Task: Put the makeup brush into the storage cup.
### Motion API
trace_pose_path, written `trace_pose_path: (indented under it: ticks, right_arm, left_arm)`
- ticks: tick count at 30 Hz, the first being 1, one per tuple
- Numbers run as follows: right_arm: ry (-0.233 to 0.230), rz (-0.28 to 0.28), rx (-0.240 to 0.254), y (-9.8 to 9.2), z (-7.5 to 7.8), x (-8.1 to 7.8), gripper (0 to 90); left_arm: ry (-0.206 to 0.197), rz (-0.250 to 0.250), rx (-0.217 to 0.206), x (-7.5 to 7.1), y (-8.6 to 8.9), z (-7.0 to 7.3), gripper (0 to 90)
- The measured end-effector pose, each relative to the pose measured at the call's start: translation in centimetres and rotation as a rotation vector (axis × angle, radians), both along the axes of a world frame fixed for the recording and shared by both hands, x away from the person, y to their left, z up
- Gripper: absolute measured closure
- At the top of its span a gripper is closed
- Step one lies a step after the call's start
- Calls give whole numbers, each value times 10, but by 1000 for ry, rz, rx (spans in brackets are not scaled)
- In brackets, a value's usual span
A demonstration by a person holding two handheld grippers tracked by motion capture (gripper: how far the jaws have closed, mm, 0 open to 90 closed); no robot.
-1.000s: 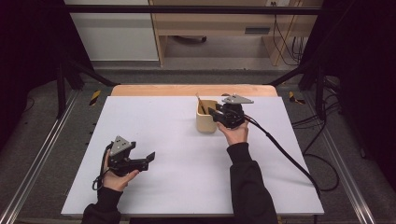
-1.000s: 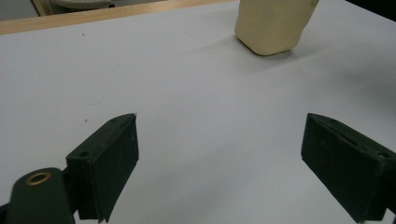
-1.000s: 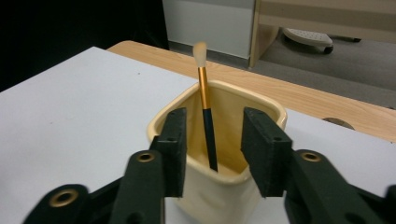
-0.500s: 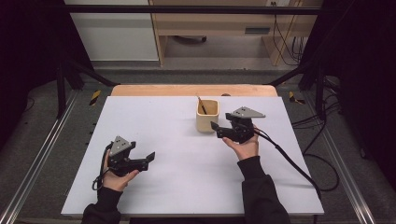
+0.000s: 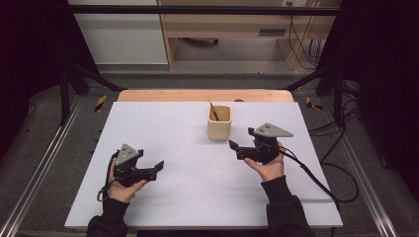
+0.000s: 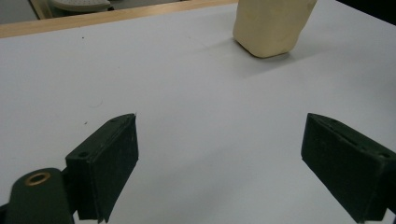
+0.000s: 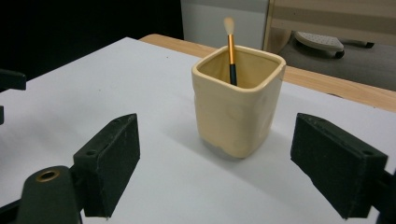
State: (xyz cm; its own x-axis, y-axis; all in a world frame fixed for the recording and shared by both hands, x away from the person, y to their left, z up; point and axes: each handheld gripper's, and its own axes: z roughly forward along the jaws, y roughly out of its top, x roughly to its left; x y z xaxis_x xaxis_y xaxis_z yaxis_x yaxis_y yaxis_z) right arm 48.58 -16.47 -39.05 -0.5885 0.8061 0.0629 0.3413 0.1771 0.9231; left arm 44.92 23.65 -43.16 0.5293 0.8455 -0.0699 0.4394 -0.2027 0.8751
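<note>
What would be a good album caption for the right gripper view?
Open right gripper facing a cream cup that holds a small brush.

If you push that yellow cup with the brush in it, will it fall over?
Probably not easily. The cream square cup sits on a broad flat base, so it would likely slide on the smooth white table. It looks glazed, perhaps ceramic, so maybe slippery and breakable. The leaning brush might rattle.

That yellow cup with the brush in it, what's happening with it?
A person holds a gripper in each hand at a white table. The brush stands inside the yellow cup. The right gripper sits just beside the cup; its jaws have just been opening, with nothing between them. The left gripper rests open nearer the person, holding nothing.
</note>
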Motion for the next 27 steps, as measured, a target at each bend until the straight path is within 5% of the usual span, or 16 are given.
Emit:
trace_pose_path:
  ticks: [27]
  right_arm:
    - [58, -45, -23, -50, -31, -32, 56]
  left_arm:
    - [-16, -13, 8, -2, 4, 0, 98]
